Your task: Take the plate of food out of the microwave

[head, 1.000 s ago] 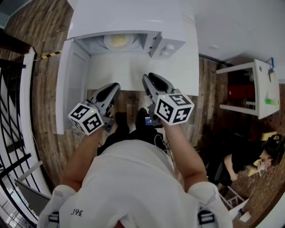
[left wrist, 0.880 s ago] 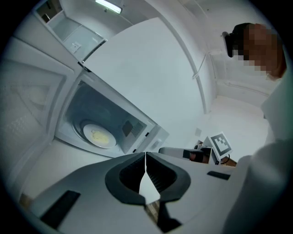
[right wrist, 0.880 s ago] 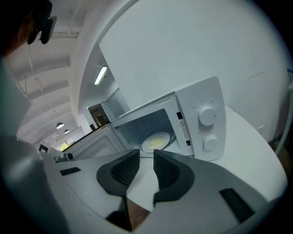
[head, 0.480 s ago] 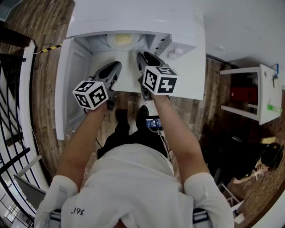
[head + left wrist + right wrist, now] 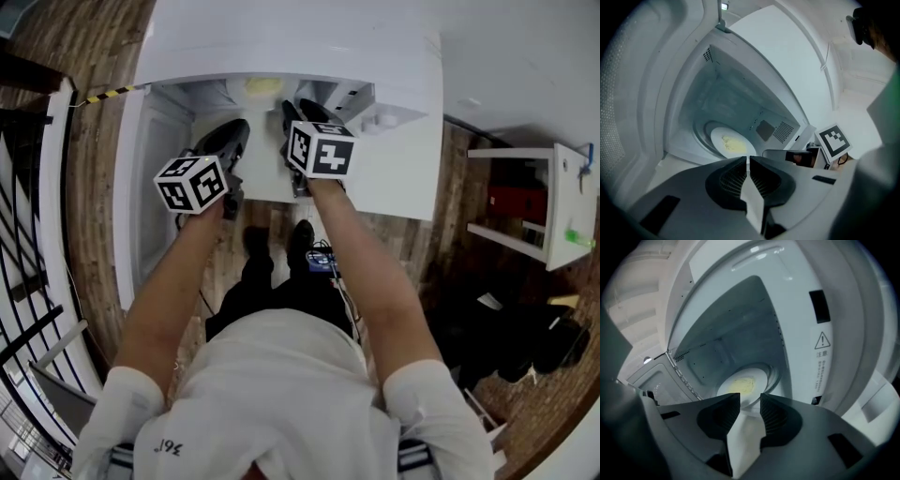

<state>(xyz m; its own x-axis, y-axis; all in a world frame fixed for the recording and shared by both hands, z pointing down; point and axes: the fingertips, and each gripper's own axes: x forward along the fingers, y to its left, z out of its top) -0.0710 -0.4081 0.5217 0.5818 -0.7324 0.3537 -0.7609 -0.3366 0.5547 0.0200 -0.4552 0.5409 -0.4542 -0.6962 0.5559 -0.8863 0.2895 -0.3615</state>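
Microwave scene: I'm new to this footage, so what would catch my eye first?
The white microwave stands open, with a plate of yellow food inside. Both claws point into the opening. The left claw has its jaws almost together, and the right claw has just been opening wider, nothing between its jaws.

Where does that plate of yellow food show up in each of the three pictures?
Head view: plate of food at top centre, deep in the microwave.
Left gripper view: it sits lower left of centre.
Right gripper view: it sits just below centre.
Shared landmark: the microwave's open cavity around it.
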